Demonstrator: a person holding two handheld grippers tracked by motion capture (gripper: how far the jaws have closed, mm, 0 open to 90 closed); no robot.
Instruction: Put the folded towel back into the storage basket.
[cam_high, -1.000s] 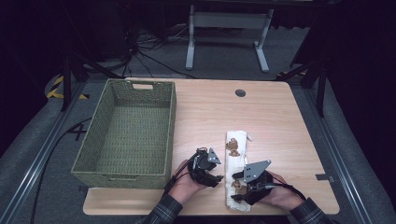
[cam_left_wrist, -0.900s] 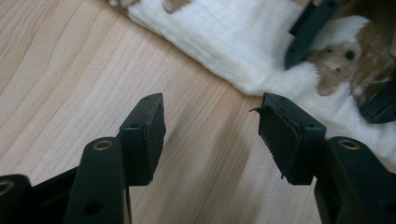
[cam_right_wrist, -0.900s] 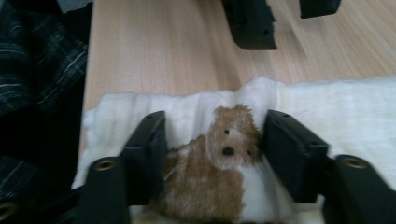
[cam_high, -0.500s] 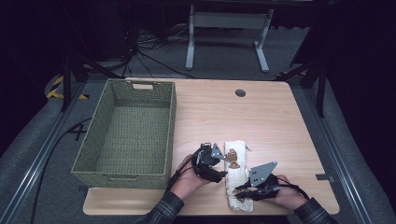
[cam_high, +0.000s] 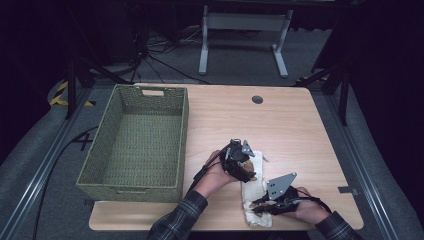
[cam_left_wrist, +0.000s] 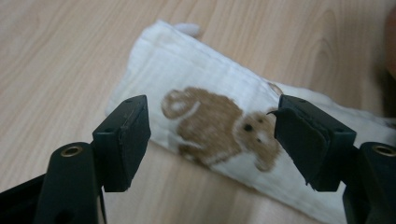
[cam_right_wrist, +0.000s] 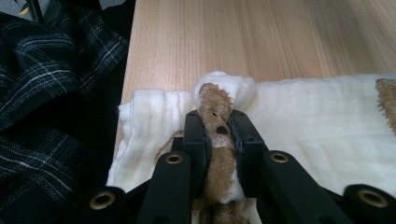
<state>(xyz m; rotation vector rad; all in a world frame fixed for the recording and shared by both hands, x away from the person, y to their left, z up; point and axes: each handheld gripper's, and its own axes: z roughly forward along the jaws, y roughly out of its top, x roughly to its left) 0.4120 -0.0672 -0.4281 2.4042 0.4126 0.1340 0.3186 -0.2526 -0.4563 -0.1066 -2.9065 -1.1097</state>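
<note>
In the high view, a white cloth (cam_high: 254, 192) with brown animal pictures lies folded in a long strip near the front edge of the wooden table (cam_high: 280, 125). The left gripper (cam_high: 243, 167) is over the far end of the cloth and hides part of it. The right gripper (cam_high: 260, 206) is at the near end, and its grey plate covers the jaws, so the grip is hard to make out here. A green woven basket (cam_high: 135, 145) sits well to the left of the cloth.

In the left gripper view, the two black jaws stand wide apart and have just been opening. The cloth lies on the table past them, with a brown squirrel picture (cam_left_wrist: 219, 123) between the jaws, but the pads are not pressing it. The cloth's right end is cut off by the picture's edge.

In the right gripper view, the jaws are pinched tight on a bunched-up fold of the cloth (cam_right_wrist: 219, 135). A plaid sleeve (cam_right_wrist: 46, 84) fills the left side.
</note>
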